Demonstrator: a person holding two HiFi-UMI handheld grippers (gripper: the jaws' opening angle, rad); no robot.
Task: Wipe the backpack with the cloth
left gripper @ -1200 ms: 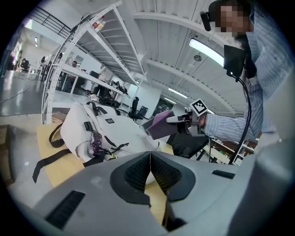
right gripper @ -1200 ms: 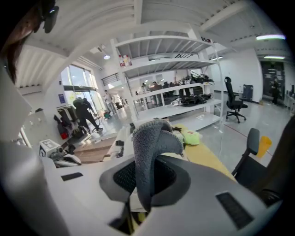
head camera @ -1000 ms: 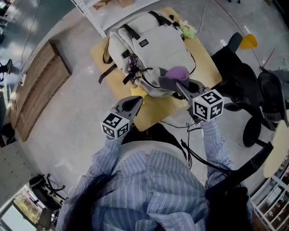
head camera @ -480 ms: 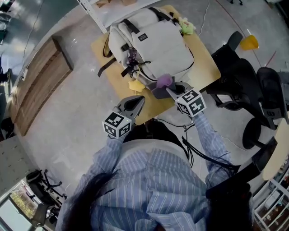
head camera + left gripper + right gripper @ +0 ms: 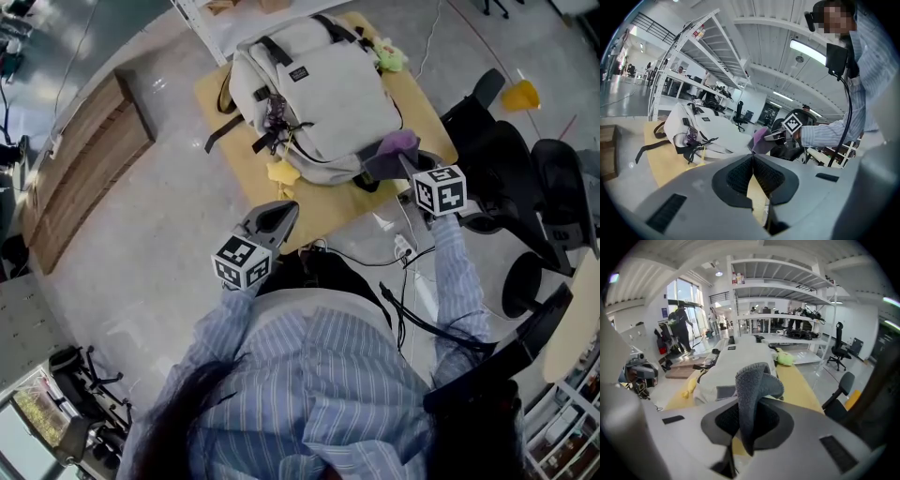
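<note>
A cream-white backpack [image 5: 323, 98] with black straps lies flat on the small yellow table [image 5: 417, 117]. My right gripper [image 5: 394, 167] is shut on a cloth [image 5: 392, 150], purple on one side and grey on the other, held at the backpack's near right corner. The right gripper view shows the grey cloth [image 5: 752, 394] pinched between the jaws with the backpack [image 5: 740, 362] stretching ahead. My left gripper [image 5: 275, 217] hangs shut and empty just off the table's near edge; its view shows the backpack [image 5: 701, 129] and the cloth [image 5: 759, 139] to the right.
A yellow star charm [image 5: 277, 173] dangles from the backpack near the table's front edge. A green soft toy [image 5: 391, 60] lies at the far right corner. Black office chairs [image 5: 511, 178] stand to the right, a wooden pallet [image 5: 80, 173] to the left, cables [image 5: 394, 258] on the floor.
My right gripper has swung the cloth from the backpack's near edge out to its near right corner. The left gripper has stayed in place.
</note>
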